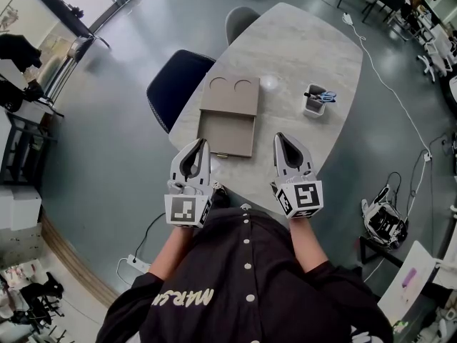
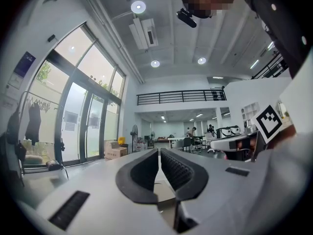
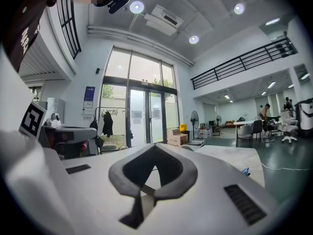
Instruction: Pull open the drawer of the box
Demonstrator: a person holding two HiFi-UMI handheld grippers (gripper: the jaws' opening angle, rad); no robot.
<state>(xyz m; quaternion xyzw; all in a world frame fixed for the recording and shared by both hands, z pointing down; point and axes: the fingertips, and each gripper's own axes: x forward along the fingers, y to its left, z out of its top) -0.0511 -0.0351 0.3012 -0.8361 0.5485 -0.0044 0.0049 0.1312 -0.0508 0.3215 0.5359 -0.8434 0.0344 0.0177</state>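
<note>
A flat brown box with two round cut-outs in its top lies in the middle of the pale table. Its drawer juts out toward me, with a small handle at the near edge. My left gripper hovers just left of the drawer's near corner, shut and empty. My right gripper hangs a little right of the drawer, also shut on nothing. In the left gripper view the left gripper's ribbed pads nearly touch. The right gripper has its tips meeting in its own view.
A white holder with blue-handled tools stands at the table's right. A small white round object lies right of the box. A dark blue chair and a grey chair stand at the far side. The near table edge runs under both grippers.
</note>
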